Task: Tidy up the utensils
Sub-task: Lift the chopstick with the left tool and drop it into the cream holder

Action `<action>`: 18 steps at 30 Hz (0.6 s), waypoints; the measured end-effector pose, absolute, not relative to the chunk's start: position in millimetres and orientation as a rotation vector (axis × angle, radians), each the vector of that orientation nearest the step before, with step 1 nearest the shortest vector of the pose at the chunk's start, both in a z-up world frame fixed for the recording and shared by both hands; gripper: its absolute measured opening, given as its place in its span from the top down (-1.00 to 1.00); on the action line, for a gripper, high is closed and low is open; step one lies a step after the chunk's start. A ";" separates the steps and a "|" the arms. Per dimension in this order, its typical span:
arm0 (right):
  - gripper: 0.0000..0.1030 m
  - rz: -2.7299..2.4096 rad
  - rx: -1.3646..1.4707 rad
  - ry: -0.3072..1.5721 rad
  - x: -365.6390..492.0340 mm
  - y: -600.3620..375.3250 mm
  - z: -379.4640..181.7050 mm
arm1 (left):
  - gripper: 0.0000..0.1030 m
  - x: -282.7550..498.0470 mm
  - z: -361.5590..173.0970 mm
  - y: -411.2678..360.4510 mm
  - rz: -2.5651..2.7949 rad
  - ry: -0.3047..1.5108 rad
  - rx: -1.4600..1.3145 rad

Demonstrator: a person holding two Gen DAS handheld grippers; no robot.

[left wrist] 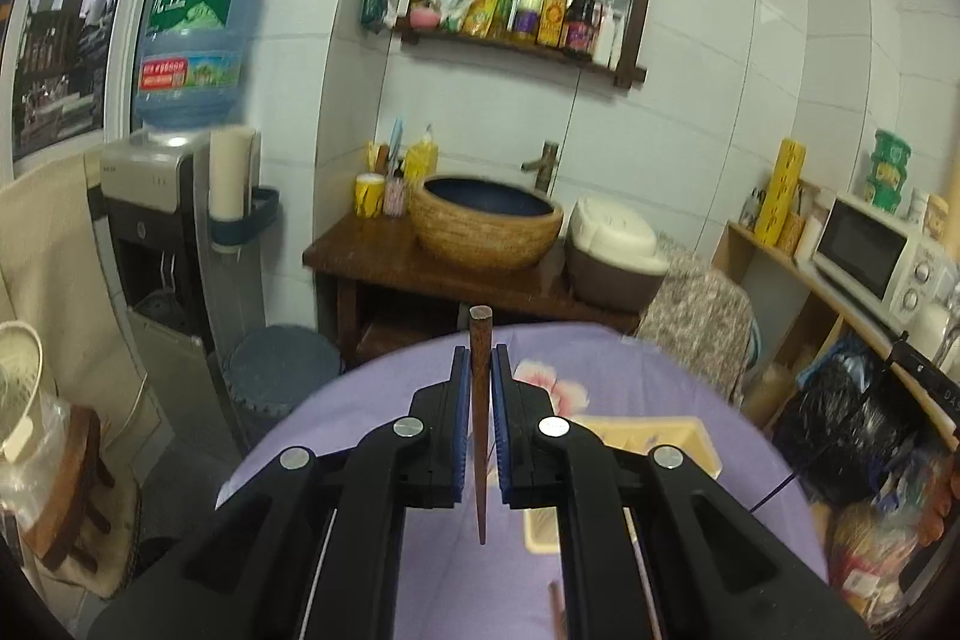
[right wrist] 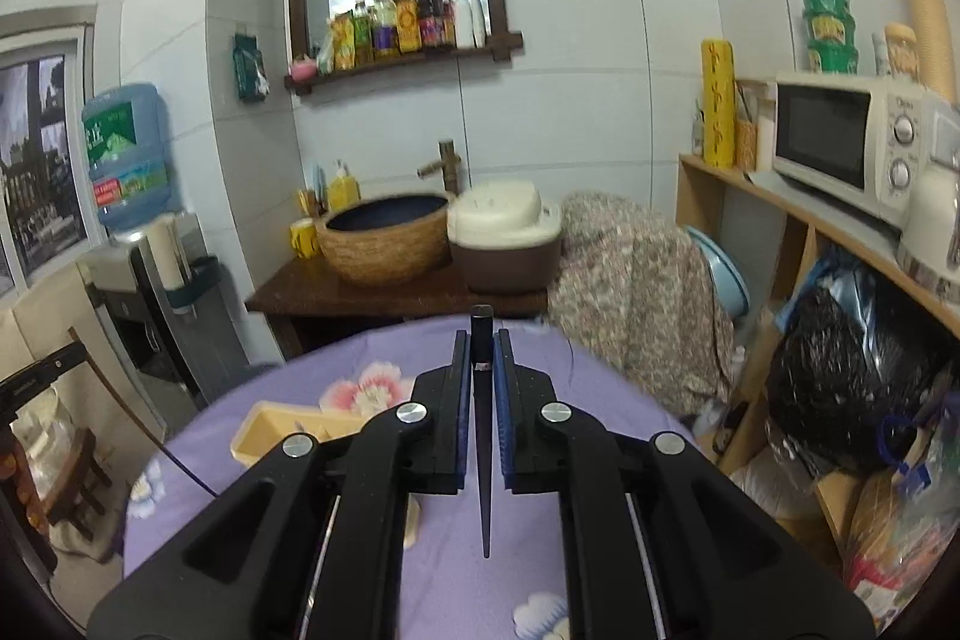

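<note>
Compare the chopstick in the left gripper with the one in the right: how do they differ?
The left chopstick is reddish-brown wood; the right chopstick is dark navy-black. The right chopstick has a thin pale band near its thick end; the left chopstick shows none. Both are tapered, thick end forward, clamped between blue pads of the left gripper and right gripper.

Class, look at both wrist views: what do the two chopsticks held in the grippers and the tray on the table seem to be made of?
Brown chopstick in the left gripper: probably wood, with a mottled reddish grain and matte finish.
Dark chopstick in the right gripper: smooth and near-black, lacquered wood or plastic; unclear.
Tray: looks like pale yellow moulded plastic, evenly coloured.
</note>
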State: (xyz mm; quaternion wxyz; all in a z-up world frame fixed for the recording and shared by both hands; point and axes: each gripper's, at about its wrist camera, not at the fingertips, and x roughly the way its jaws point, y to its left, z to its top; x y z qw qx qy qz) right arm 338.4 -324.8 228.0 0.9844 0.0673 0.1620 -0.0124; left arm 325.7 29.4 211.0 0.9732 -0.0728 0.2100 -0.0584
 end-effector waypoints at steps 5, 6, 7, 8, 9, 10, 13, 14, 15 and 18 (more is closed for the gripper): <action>0.84 0.040 0.158 0.238 350.2 -300.3 291.6 | 0.84 331.5 271.8 11.8 -0.160 0.337 -0.178; 0.84 0.048 0.164 0.228 352.0 -295.9 298.7 | 0.84 333.2 281.1 7.0 -0.173 0.326 -0.187; 0.84 0.060 0.170 0.217 356.4 -289.2 305.4 | 0.84 335.3 286.9 2.7 -0.185 0.322 -0.198; 0.84 0.065 0.168 0.215 360.7 -282.9 308.1 | 0.84 337.6 290.3 -2.5 -0.194 0.321 -0.201; 0.84 0.067 0.165 0.217 365.3 -276.8 308.7 | 0.84 340.8 291.2 -9.0 -0.200 0.319 -0.203; 0.84 0.070 0.159 0.222 370.8 -269.6 306.2 | 0.84 344.1 288.4 -14.9 -0.203 0.322 -0.211; 0.84 0.085 0.140 0.258 386.9 -250.6 284.0 | 0.84 352.7 271.6 -28.9 -0.208 0.328 -0.209; 0.84 0.091 0.139 0.283 393.1 -245.5 272.6 | 0.84 355.2 264.8 -33.9 -0.210 0.333 -0.204; 0.84 0.093 0.141 0.305 399.0 -242.9 261.7 | 0.84 359.2 255.0 -39.0 -0.216 0.347 -0.201; 0.84 0.096 0.137 0.363 410.4 -236.3 226.4 | 0.84 367.6 227.6 -50.2 -0.215 0.382 -0.185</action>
